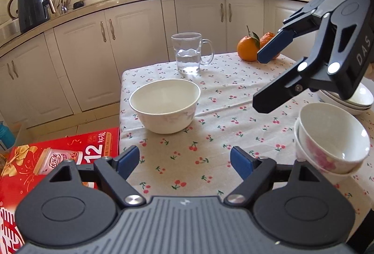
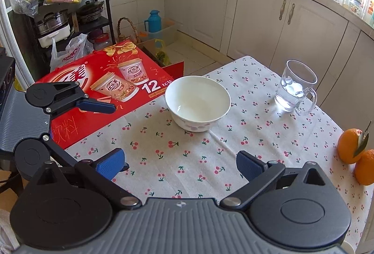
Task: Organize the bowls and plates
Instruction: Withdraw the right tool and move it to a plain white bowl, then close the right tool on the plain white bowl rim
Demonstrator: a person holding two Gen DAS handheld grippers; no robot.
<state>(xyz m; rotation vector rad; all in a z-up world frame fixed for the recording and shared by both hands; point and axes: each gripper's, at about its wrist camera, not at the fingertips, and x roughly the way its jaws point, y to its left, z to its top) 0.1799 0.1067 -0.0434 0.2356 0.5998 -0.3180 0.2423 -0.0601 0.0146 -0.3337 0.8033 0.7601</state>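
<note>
Grippers hang empty, jaws apart: left gripper (image 1: 184,161), right gripper (image 2: 180,164). White bowl (image 1: 164,105) sits alone mid-bench, well apart from stacked bowls (image 1: 332,139). Best pinch its near rim squarely, then lift level.

A thin cotton-looking cloth (image 1: 217,100) printed with cherries covered the table, matt and faintly creased. The large white bowl (image 1: 164,105) looked like glazed ceramic, smooth and softly glossy, as did the small nested bowls (image 1: 332,139) with pink flowers. The mug (image 1: 190,52) was clear glass. The oranges (image 1: 248,48) had dimpled, slightly shiny peel. The red box (image 2: 112,90) was glossy printed cardboard. Each claw was matt black plastic with blue textured pads (image 2: 109,161) and bright metal screws (image 1: 134,199).
</note>
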